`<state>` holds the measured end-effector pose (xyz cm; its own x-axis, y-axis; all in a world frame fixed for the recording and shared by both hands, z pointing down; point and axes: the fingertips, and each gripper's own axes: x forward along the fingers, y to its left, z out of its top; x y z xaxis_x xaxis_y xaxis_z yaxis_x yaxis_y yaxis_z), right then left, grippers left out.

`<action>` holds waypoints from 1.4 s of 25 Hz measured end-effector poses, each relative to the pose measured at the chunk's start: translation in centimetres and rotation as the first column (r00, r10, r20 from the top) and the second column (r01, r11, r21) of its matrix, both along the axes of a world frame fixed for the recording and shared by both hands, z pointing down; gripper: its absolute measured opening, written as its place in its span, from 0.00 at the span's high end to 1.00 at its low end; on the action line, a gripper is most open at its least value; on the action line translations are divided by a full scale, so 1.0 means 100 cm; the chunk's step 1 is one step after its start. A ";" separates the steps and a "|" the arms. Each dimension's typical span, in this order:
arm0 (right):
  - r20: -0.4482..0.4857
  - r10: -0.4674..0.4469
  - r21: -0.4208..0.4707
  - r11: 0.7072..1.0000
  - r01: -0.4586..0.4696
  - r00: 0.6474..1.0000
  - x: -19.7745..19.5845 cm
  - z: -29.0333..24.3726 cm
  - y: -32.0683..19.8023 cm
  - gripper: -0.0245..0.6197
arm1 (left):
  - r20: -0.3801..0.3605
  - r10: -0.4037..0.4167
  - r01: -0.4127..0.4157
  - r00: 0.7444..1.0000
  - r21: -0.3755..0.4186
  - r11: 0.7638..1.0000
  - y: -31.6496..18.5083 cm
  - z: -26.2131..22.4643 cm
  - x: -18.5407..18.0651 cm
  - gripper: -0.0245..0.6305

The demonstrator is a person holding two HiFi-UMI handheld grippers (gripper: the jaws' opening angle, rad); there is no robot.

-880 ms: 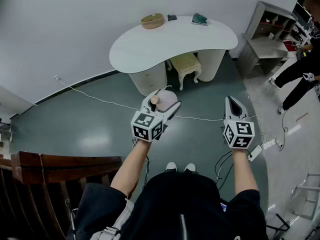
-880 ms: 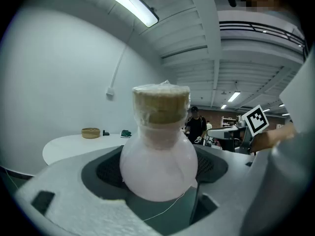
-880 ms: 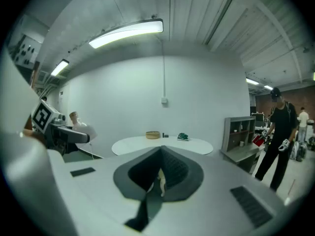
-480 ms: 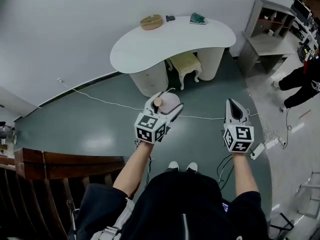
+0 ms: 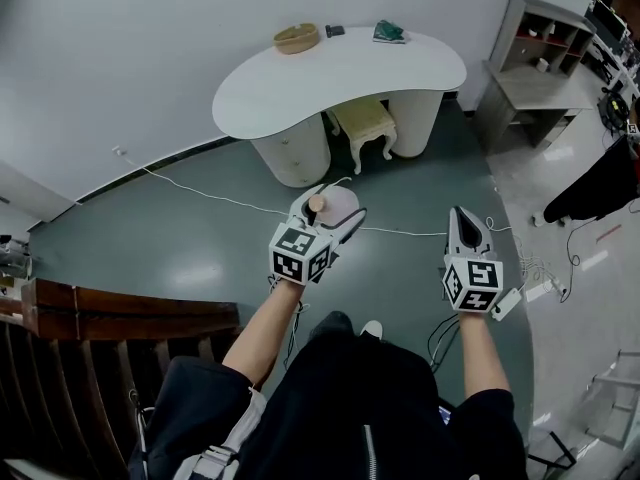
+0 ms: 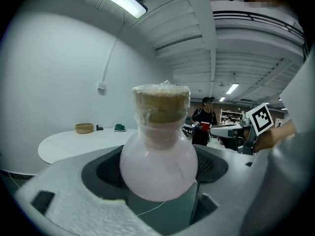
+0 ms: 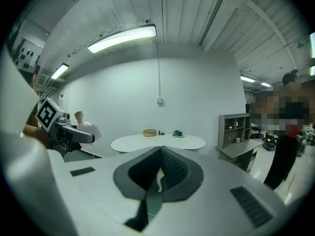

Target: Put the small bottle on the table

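Table point(image 5: 340, 83) sits far centre by the wall, with a basket point(image 5: 296, 37), a small item point(image 5: 334, 31) and a crumpled item point(image 5: 389, 32) lined up left to right along its far edge, and a stool point(image 5: 365, 120) tucked under it. Shelf unit point(image 5: 535, 63) is right of the table, cable point(image 5: 200, 196) runs across the floor nearer than the table, wooden railing point(image 5: 120, 318) near left. Small bottle point(image 5: 338, 200) sits upright between the jaws of the left gripper point(image 5: 328, 208), with the right gripper point(image 5: 463, 215) to its right, well apart.
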<state>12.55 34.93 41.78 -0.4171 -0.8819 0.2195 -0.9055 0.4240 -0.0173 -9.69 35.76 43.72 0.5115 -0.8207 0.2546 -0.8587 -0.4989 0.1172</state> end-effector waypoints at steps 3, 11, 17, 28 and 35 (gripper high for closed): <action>-0.004 -0.011 -0.010 1.000 0.011 1.000 0.013 0.004 -0.006 0.96 | -0.007 -0.003 0.002 1.000 -0.003 1.000 -0.005 0.000 0.016 0.35; 0.008 -0.021 -0.020 1.000 0.022 1.000 0.015 0.009 -0.041 0.96 | -0.006 0.003 -0.003 1.000 0.004 1.000 -0.043 0.001 0.027 0.35; -0.003 -0.014 -0.037 0.999 0.013 1.000 -0.004 0.022 -0.094 0.96 | 0.010 0.039 -0.039 0.999 0.006 0.999 -0.098 0.011 0.018 0.35; -0.011 0.031 -0.041 0.999 -0.031 0.999 -0.054 0.014 -0.242 0.96 | 0.000 0.105 -0.105 0.994 0.005 0.994 -0.254 0.010 -0.022 0.35; -0.009 0.054 -0.063 0.997 -0.054 0.999 -0.079 0.023 -0.300 0.96 | -0.001 0.126 -0.126 0.992 -0.023 0.992 -0.322 0.020 -0.049 0.35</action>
<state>4.62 4.88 44.11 -0.3676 -0.8873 0.2787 -0.9272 0.3727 -0.0364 -14.56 3.55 45.68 0.6102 -0.7438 0.2729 -0.7893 -0.6003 0.1289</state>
